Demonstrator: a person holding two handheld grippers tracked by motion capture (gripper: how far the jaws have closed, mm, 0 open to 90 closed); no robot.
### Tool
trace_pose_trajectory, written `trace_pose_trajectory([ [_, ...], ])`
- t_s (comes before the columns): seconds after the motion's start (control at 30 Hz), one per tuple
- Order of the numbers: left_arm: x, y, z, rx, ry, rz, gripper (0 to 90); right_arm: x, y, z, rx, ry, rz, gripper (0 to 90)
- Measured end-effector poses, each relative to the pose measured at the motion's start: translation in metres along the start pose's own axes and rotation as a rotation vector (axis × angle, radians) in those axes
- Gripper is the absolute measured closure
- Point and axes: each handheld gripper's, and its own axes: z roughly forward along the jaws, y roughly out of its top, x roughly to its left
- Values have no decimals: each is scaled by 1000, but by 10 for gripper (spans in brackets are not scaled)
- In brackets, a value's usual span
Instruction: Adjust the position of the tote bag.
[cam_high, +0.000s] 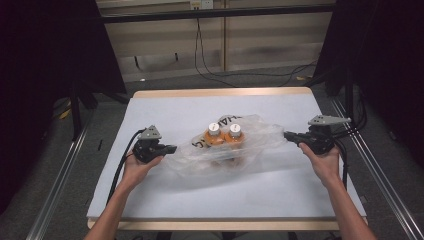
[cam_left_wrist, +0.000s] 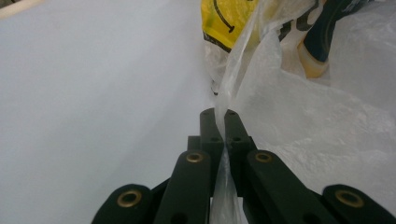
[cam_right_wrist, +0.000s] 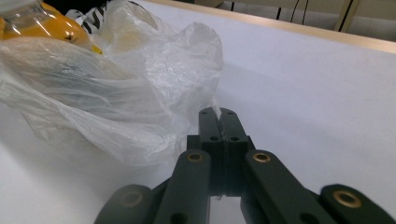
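High view, surface: a rectangular surface (cam_high: 165, 197) under a smooth, matte white sheet, with a pale wood edge along the far side.
High view, bag: a thin, clear plastic bag (cam_high: 260, 142) lies crumpled and glossy at the middle of the surface, stretched sideways between the two tools.
High view, bottles: two round orange bottles (cam_high: 223, 135) with white caps stand side by side inside the bag, touching each other.
High view, left tool: the left tool (cam_high: 170, 149), black with a grey three-cornered plate, is held in the person's left hand (cam_high: 141, 162) at the bag's left end.
High view, right tool: the right tool (cam_high: 289, 135), same build, is held in the right hand (cam_high: 322, 159) at the bag's right end.
Left gripper view, tool: the black jaws are pressed together on a taut, translucent fold of the plastic bag (cam_left_wrist: 322, 126), which runs up between them. Yellow and dark printed shapes show through the film beyond.
Right gripper view, tool: the jaws are pressed together, pinching a thin sliver of the bag's edge. The wrinkled film of the plastic bag (cam_right_wrist: 140, 88) billows to the left, an orange rounded shape (cam_right_wrist: 46, 28) visible inside.
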Motion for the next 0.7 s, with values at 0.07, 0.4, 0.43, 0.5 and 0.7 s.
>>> trace_pose_trajectory([
  [0.07,-2,-1,3,34,7,10,899,-1,-2,3,16,1,5,900],
  [0.4,0,-9,14,78,-10,1,899,-10,-20,17,88,3,30,900],
  [0.43,1,-10,15,87,-6,9,899,-10,-21,19,102,0,24,900],
  [0.5,1,-12,16,98,-2,5,899,-10,-24,22,118,0,24,900],
  [0.7,2,-13,19,120,7,24,899,-11,-31,29,159,-8,15,900],
])
